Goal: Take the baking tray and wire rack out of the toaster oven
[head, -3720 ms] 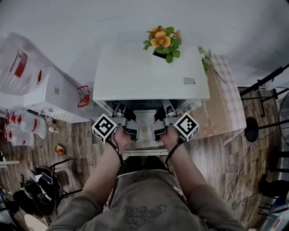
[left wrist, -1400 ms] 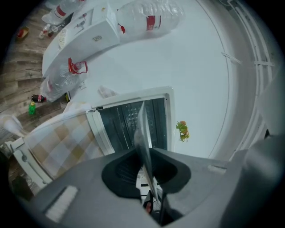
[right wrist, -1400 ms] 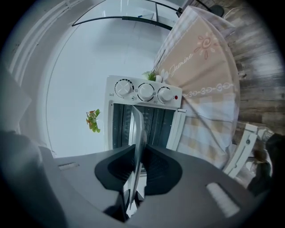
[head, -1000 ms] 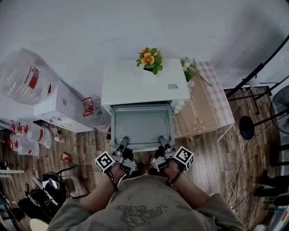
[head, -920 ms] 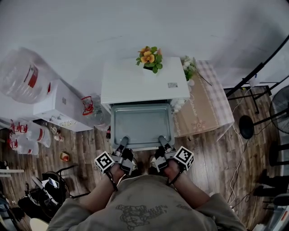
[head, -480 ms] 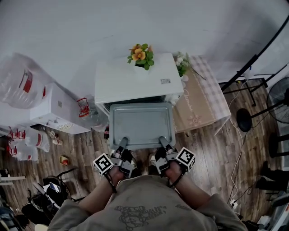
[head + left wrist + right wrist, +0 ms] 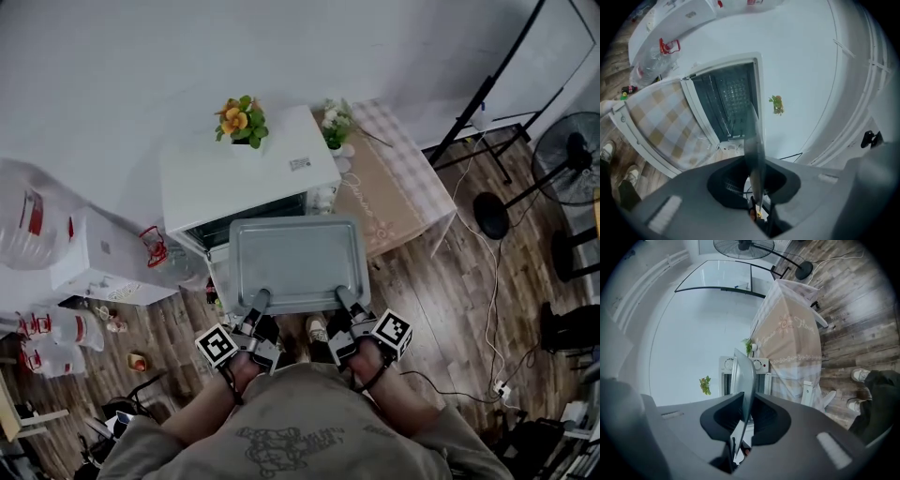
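The grey baking tray hangs level in front of the white toaster oven, clear of its mouth. My left gripper is shut on the tray's near edge at the left, and my right gripper is shut on the same edge at the right. In the left gripper view the tray runs edge-on out of the left gripper. Beyond it the oven cavity stands open, and a wire grid shows inside. The right gripper view shows the tray edge-on in the right gripper.
A potted orange flower stands on the oven top. The oven door hangs open below the cavity. To the right is a cloth-covered table with a floor fan beyond. A white box and water jugs sit at the left.
The tray has slid fully out of the oven toward me, still held by both grippers. I have backed away, so the oven now sits further up and left in the head view.
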The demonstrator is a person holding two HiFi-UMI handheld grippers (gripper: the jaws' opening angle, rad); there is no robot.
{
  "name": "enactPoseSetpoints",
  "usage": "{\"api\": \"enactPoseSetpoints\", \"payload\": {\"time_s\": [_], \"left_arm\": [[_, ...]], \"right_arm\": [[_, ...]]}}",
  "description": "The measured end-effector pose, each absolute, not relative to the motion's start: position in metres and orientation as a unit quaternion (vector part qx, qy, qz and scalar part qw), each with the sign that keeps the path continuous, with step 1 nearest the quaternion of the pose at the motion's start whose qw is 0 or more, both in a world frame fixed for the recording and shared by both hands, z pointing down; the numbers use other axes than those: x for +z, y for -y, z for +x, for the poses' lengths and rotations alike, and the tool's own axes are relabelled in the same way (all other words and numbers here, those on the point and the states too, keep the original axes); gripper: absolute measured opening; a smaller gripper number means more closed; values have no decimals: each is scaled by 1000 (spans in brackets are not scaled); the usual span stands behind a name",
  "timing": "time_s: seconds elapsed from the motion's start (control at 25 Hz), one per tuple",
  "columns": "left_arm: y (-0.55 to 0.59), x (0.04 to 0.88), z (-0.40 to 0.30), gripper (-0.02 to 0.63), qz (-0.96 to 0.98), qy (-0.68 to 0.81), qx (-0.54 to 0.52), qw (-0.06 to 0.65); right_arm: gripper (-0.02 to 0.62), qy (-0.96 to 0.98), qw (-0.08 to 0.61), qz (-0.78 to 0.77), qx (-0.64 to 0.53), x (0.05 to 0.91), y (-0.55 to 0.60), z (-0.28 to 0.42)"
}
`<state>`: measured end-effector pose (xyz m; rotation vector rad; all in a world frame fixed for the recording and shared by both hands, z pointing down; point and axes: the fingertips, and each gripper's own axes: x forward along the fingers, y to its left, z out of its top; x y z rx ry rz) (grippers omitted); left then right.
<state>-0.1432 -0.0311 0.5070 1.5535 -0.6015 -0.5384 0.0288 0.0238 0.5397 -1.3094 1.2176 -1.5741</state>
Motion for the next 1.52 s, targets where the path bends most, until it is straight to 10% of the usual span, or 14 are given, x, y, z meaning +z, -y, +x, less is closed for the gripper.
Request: {"api": "enactPoseSetpoints", "payload": {"time_s": [1.52], "left_arm": [[45, 482, 113, 60, 750, 99, -91, 648]], "right_arm": [[72, -401, 474, -627, -470, 488, -67, 258]]}}
